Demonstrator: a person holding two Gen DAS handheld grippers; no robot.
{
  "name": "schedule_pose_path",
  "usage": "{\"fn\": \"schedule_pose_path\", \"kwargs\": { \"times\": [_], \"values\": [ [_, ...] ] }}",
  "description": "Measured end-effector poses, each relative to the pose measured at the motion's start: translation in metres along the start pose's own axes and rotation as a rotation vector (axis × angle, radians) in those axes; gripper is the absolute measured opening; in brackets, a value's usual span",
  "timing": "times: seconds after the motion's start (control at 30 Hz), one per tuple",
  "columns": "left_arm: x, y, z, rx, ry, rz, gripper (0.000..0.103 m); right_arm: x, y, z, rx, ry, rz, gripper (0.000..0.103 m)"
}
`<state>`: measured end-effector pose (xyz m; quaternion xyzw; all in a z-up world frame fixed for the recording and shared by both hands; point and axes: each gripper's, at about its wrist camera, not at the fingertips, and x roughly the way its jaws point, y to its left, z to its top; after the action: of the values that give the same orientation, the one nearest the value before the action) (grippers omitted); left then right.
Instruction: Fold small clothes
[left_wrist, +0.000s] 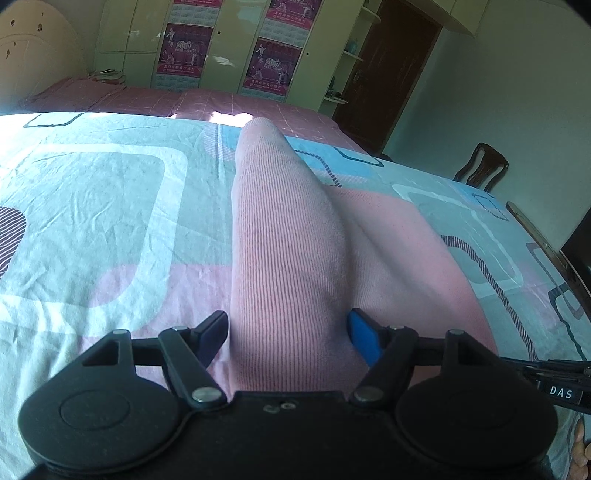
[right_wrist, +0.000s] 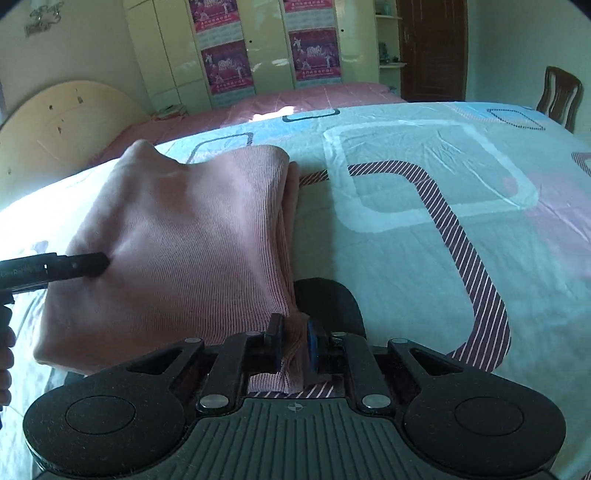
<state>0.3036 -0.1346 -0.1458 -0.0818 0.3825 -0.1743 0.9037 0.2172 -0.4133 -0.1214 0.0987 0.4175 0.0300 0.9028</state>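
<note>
The left tongs (left_wrist: 288, 334) stand apart, straddling a raised ridge of the pink top (left_wrist: 284, 236) that runs straight away from them along the bed (left_wrist: 92, 206). To their right, the right tongs (right_wrist: 293, 345) are clamped on the top's near-right edge, so they sit nearer for the next fold.

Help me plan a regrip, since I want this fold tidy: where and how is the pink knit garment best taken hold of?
Probably at a corner of the pink knit garment, where layers stack into a thin edge. Come from the near side, level with the bedsheet, as the right claw does, pinching the near corner. The middle is broad, offering no edge.
</note>
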Motion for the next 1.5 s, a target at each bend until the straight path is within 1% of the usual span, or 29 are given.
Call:
{"fn": "schedule_pose_path", "kwargs": {
  "times": [0.07,0.13,0.23,0.3,0.33,0.37,0.4,0.5,0.6,0.63,0.67,0.7,0.73,0.77,0.8,0.83,0.87,0.9,0.97,1.0,1.07,1.13,1.23,1.27,1.37,1.4,1.43,1.47,1.5],
  "values": [
    [-0.006,0.000,0.006,-0.002,-0.002,-0.011,0.069,-0.002,0.002,0.003,-0.030,0.011,0.008,0.013],
    [-0.016,0.000,0.014,-0.005,-0.024,-0.022,0.069,-0.013,-0.002,0.010,-0.016,-0.015,0.050,0.013],
    [-0.020,0.001,0.030,0.009,-0.066,-0.015,0.069,-0.017,-0.002,0.033,-0.012,-0.070,0.062,0.015],
    [-0.014,0.003,0.044,0.004,-0.078,-0.005,0.069,-0.004,0.000,0.052,0.004,-0.087,0.064,0.027],
    [-0.010,0.004,0.050,0.001,-0.087,0.004,0.069,0.002,0.000,0.060,0.020,-0.100,0.068,0.040],
    [-0.005,0.006,0.056,-0.002,-0.095,0.016,0.067,0.011,0.002,0.070,0.031,-0.105,0.074,0.047],
    [0.001,0.008,0.061,-0.008,-0.099,0.030,0.065,0.020,0.003,0.078,0.043,-0.100,0.082,0.047],
    [0.019,0.013,0.070,-0.033,-0.099,0.051,0.059,0.051,0.009,0.097,0.084,-0.079,0.094,0.047],
    [0.037,0.018,0.071,-0.044,-0.088,0.071,0.055,0.080,0.012,0.107,0.104,-0.052,0.050,0.046],
    [0.042,0.019,0.069,-0.045,-0.080,0.076,0.055,0.086,0.013,0.107,0.101,-0.047,0.029,0.042],
    [0.047,0.019,0.067,-0.047,-0.071,0.081,0.054,0.092,0.014,0.106,0.092,-0.038,0.026,0.023],
    [0.050,0.020,0.065,-0.053,-0.067,0.085,0.054,0.096,0.016,0.105,0.087,-0.037,0.026,0.019],
    [0.052,0.021,0.062,-0.065,-0.070,0.087,0.054,0.095,0.019,0.102,0.068,-0.058,0.002,0.018],
    [0.053,0.021,0.060,-0.079,-0.076,0.083,0.054,0.095,0.022,0.100,0.039,-0.082,-0.027,0.013],
    [0.053,0.020,0.060,-0.079,-0.078,0.079,0.054,0.098,0.024,0.096,-0.005,-0.106,-0.077,0.012],
    [0.053,0.019,0.059,-0.063,-0.082,0.079,0.054,0.104,0.022,0.093,-0.028,-0.111,-0.112,0.012],
    [0.056,0.019,0.058,-0.052,-0.085,0.084,0.057,0.109,0.015,0.091,-0.009,-0.110,-0.122,0.012],
    [0.058,0.021,0.059,-0.056,-0.084,0.086,0.060,0.109,0.008,0.091,0.026,-0.110,-0.109,0.012],
    [0.057,0.025,0.062,-0.081,-0.071,0.087,0.062,0.105,0.005,0.094,0.031,-0.110,-0.093,0.013],
    [0.055,0.025,0.065,-0.077,-0.072,0.085,0.061,0.099,0.004,0.097,0.033,-0.125,-0.077,0.013],
    [0.050,0.020,0.071,-0.038,-0.100,0.104,0.059,0.087,0.005,0.103,0.039,-0.180,-0.052,0.013],
    [0.055,0.017,0.078,-0.031,-0.103,0.120,0.057,0.085,0.015,0.109,-0.014,-0.213,-0.044,0.013],
    [0.072,0.020,0.083,-0.039,-0.071,0.142,0.058,0.105,0.029,0.111,-0.089,-0.177,-0.037,0.013],
    [0.077,0.020,0.081,-0.031,-0.062,0.153,0.062,0.111,0.030,0.110,-0.097,-0.173,-0.050,0.013],
    [0.081,0.024,0.075,-0.028,-0.072,0.168,0.072,0.125,0.022,0.107,-0.063,-0.173,-0.069,0.012],
    [0.081,0.026,0.075,-0.031,-0.069,0.168,0.073,0.126,0.021,0.108,-0.059,-0.173,-0.074,0.012],
    [0.079,0.025,0.076,-0.032,-0.065,0.170,0.073,0.126,0.020,0.109,-0.057,-0.169,-0.074,0.012],
    [0.075,0.024,0.078,-0.026,-0.069,0.174,0.070,0.124,0.020,0.111,-0.056,-0.163,-0.072,0.013],
    [0.068,0.021,0.079,-0.016,-0.081,0.175,0.065,0.118,0.021,0.112,-0.055,-0.163,-0.060,0.013]
  ]
}}
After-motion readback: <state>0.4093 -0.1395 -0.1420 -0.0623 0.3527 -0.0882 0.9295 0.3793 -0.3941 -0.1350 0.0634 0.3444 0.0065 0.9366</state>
